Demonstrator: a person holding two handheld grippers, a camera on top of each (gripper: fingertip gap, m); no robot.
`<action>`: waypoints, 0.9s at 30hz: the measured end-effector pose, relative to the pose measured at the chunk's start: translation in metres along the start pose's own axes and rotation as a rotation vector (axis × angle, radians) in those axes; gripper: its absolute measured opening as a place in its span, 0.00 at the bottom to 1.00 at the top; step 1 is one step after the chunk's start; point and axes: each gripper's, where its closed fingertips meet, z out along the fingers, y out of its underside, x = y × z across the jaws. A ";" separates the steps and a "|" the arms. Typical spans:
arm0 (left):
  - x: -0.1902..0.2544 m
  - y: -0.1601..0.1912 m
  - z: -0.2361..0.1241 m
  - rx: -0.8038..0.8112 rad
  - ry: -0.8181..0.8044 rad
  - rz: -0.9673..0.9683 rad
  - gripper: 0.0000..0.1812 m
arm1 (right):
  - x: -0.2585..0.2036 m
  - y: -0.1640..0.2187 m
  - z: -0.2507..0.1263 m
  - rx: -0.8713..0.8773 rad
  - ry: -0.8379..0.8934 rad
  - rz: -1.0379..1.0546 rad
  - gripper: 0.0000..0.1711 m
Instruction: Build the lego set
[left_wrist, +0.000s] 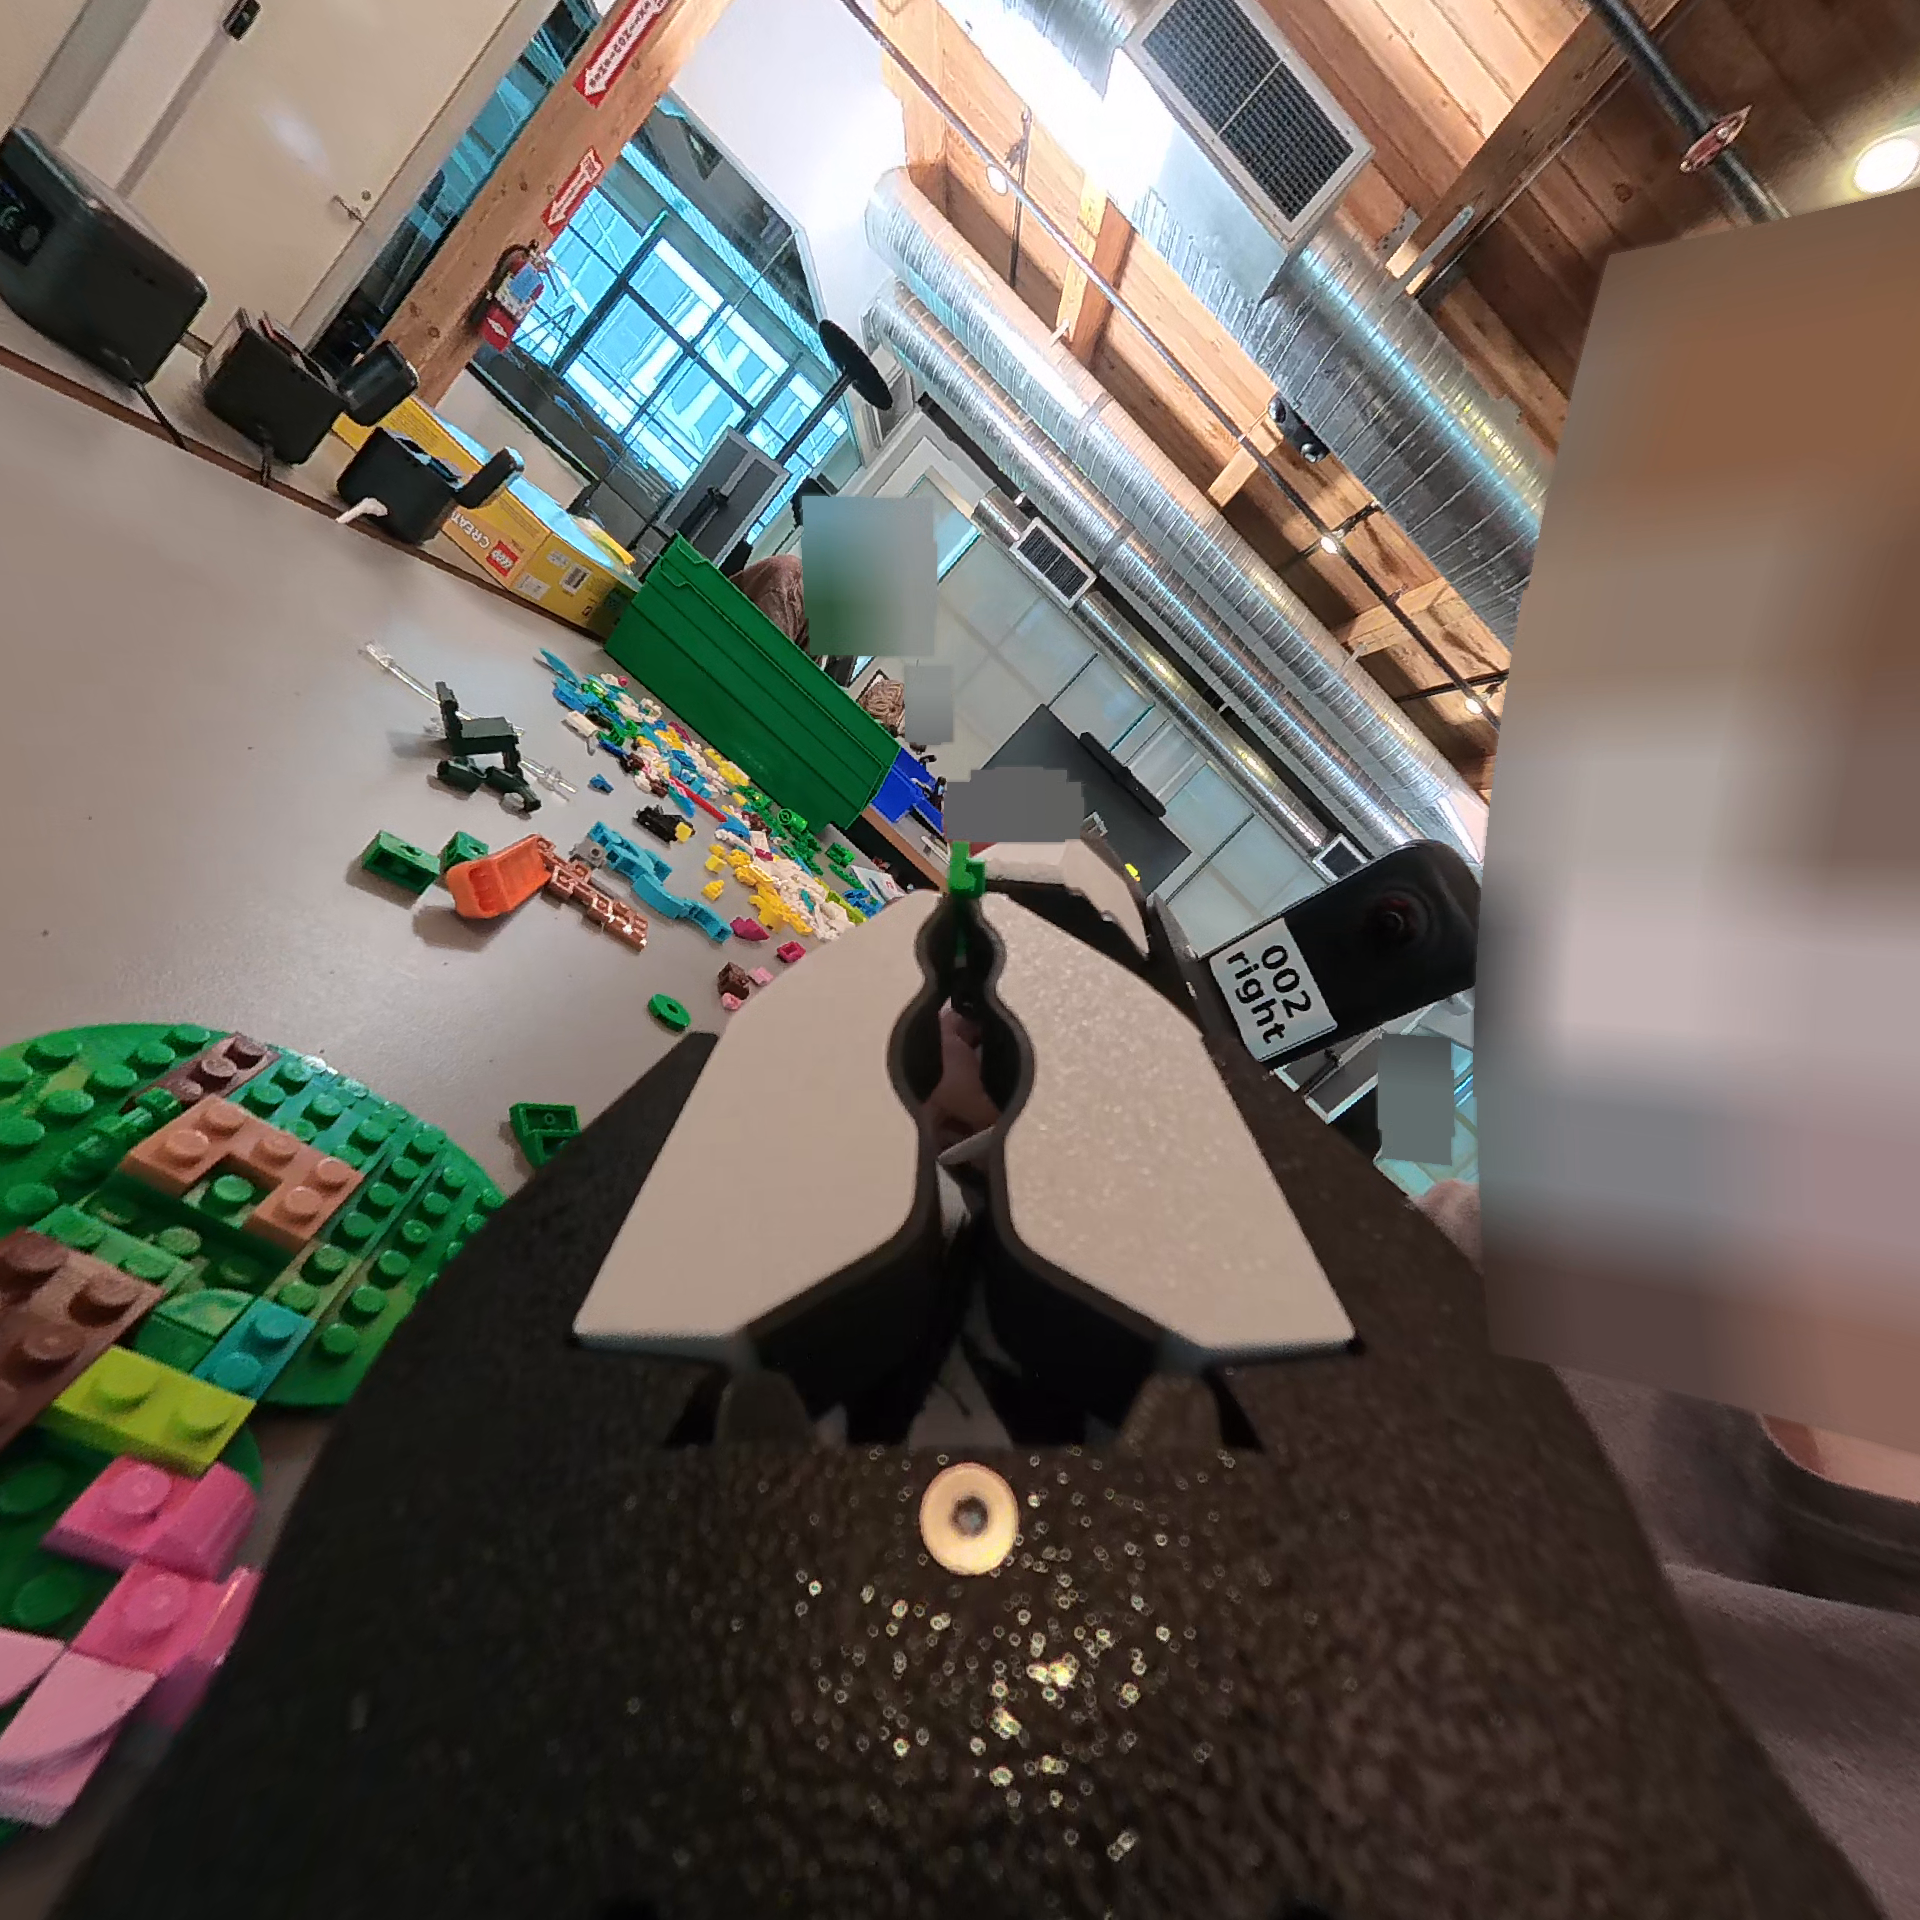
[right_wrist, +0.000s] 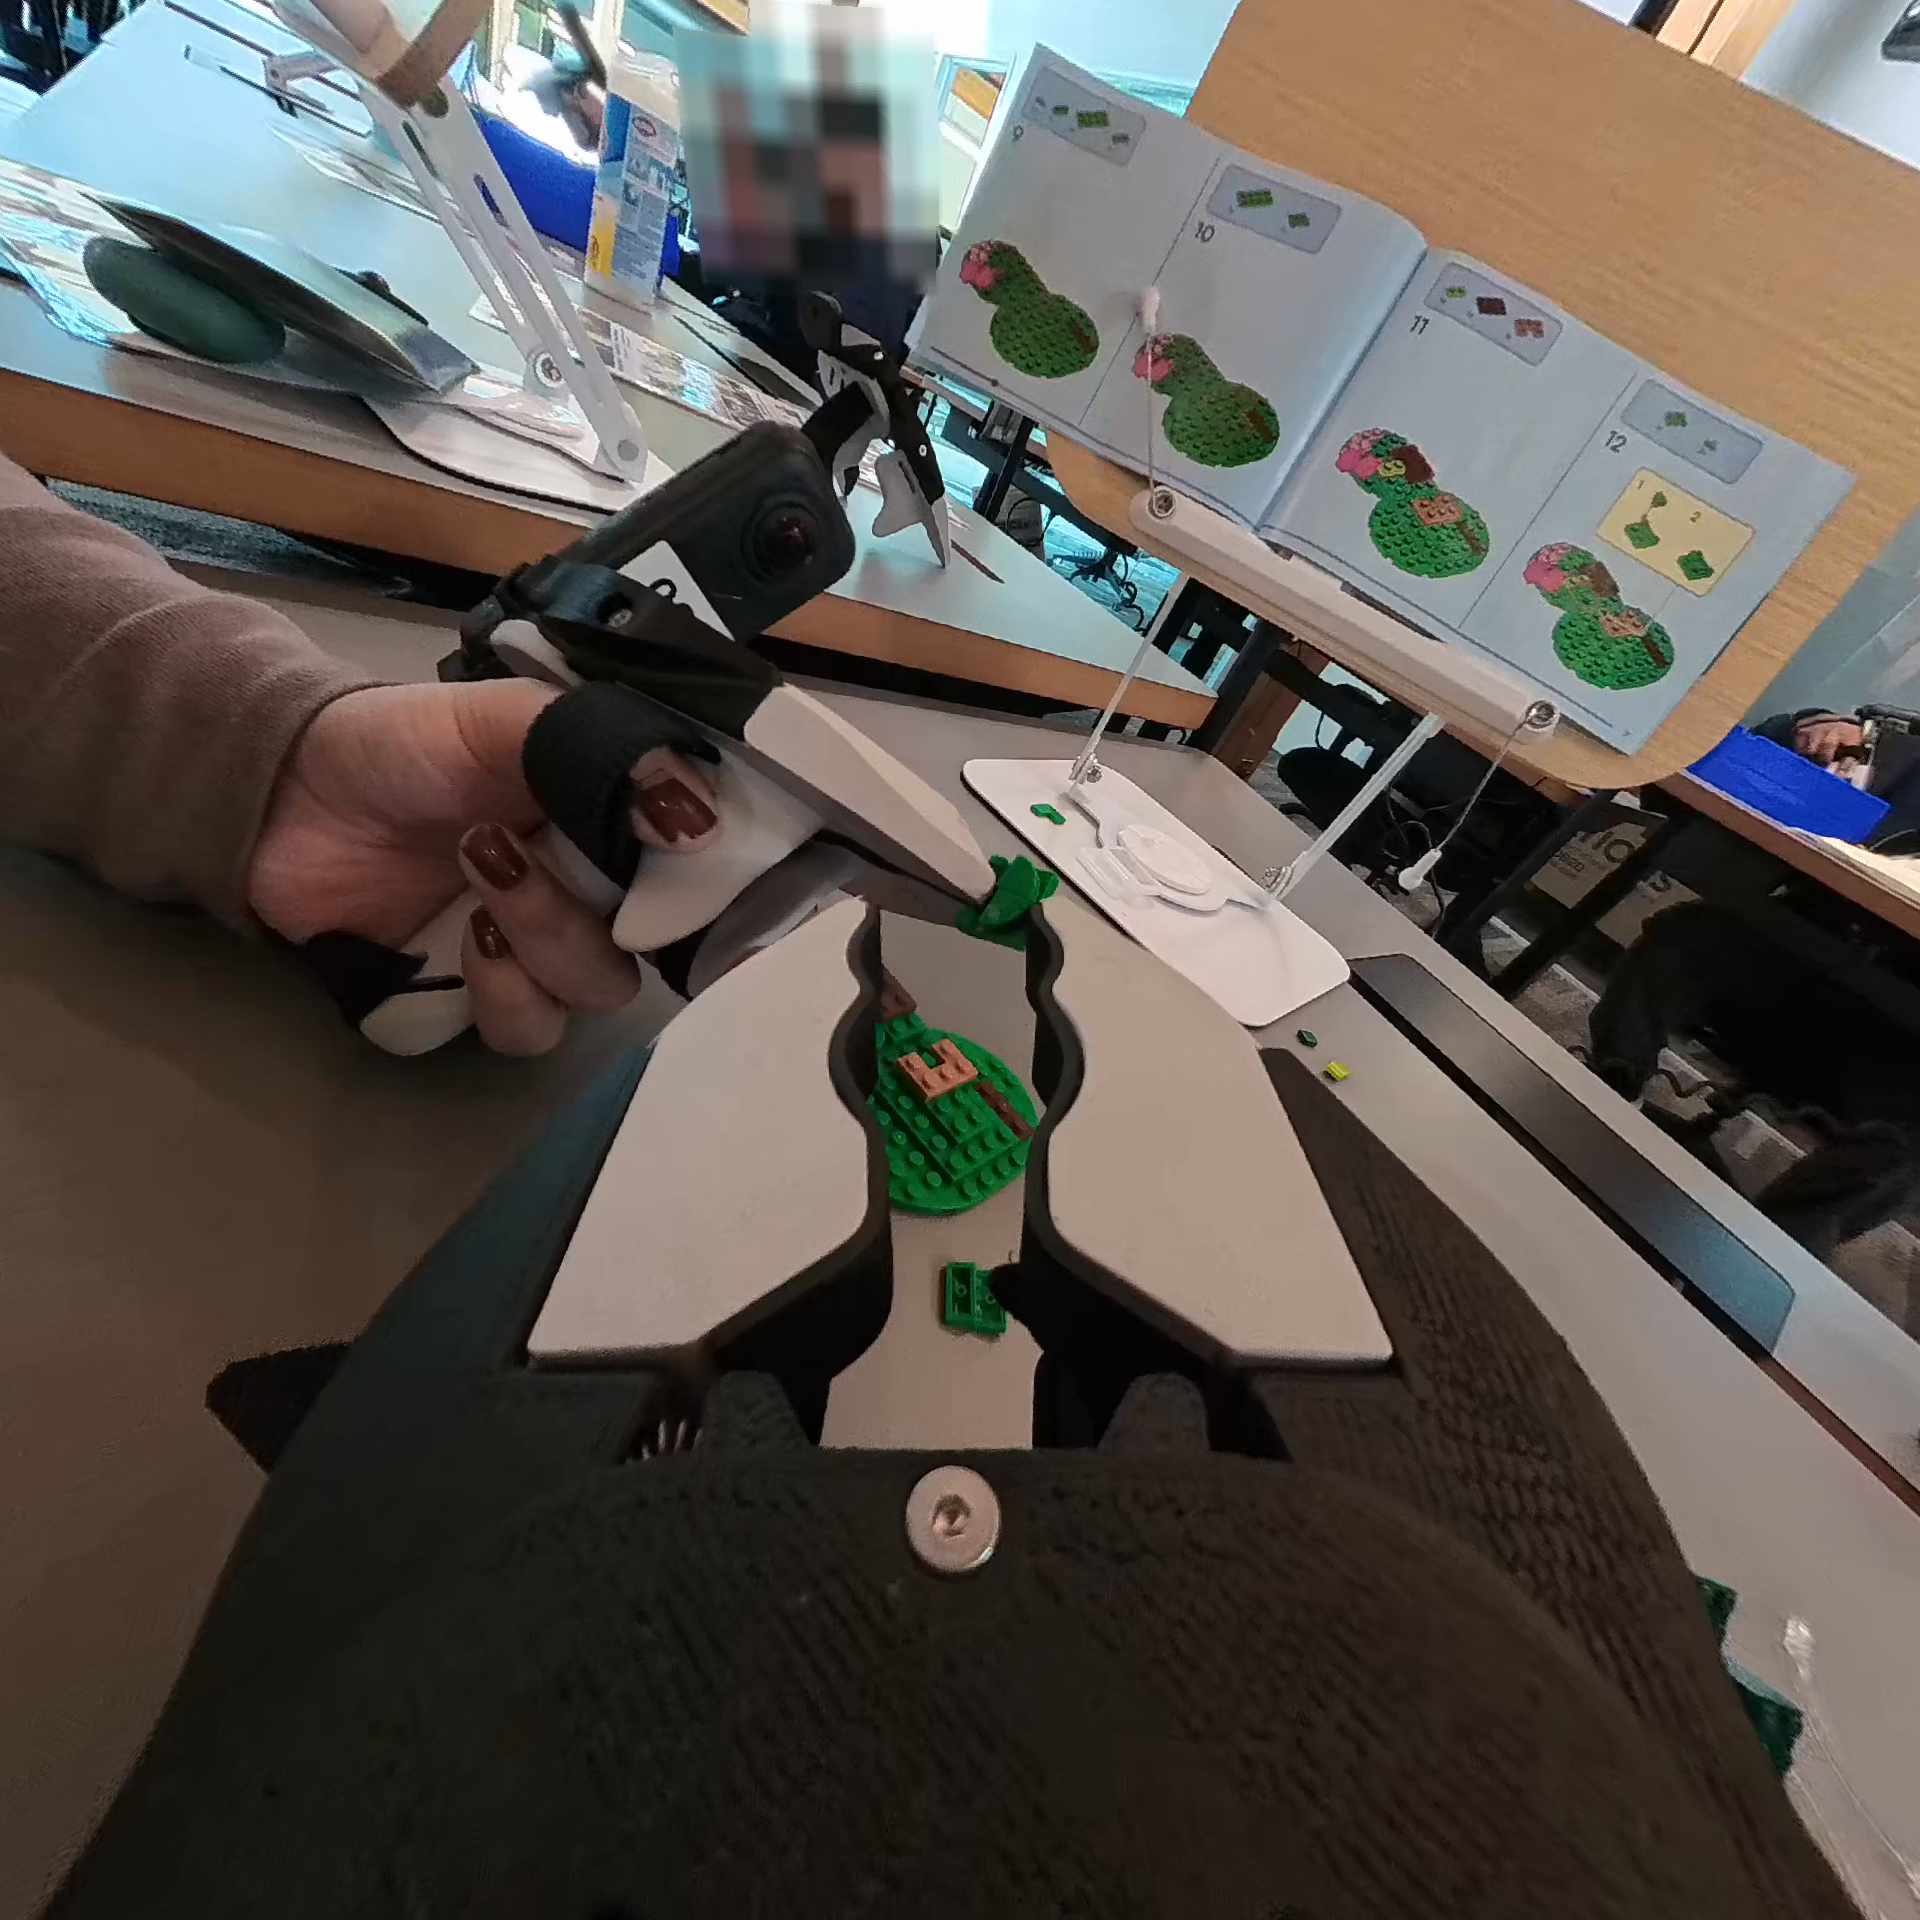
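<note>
My left gripper (left_wrist: 958, 914) is shut on a small green leaf piece (left_wrist: 966, 871) and holds it in the air. In the right wrist view the left gripper (right_wrist: 977, 883) reaches in from the left, held by a hand, with the leaf piece (right_wrist: 1023, 883) at its tip. My right gripper (right_wrist: 951, 925) is open, and the leaf piece sits at the tip of its right finger (right_wrist: 1143, 1143). The green baseplate model (right_wrist: 935, 1153) with tan and brown bricks lies on the table below, seen between the fingers. It also shows in the left wrist view (left_wrist: 343, 1247), with pink bricks.
A small green plate (right_wrist: 975, 1297) lies near the model. The instruction booklet (right_wrist: 1351, 416) stands open on a white stand (right_wrist: 1174, 883). Loose bricks (left_wrist: 727, 831), an orange piece (left_wrist: 499, 878) and a green bin (left_wrist: 748, 696) lie farther off.
</note>
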 end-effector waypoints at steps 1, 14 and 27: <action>0.000 0.000 0.000 -0.003 -0.004 0.001 0.01 | 0.000 0.001 0.000 -0.004 -0.003 0.000 0.15; -0.002 0.003 0.001 -0.020 -0.016 0.005 0.01 | -0.001 0.004 -0.001 -0.027 -0.016 -0.020 0.16; -0.011 0.034 -0.007 -0.363 0.016 -0.263 0.00 | -0.011 0.018 -0.017 -0.070 -0.252 -0.045 0.12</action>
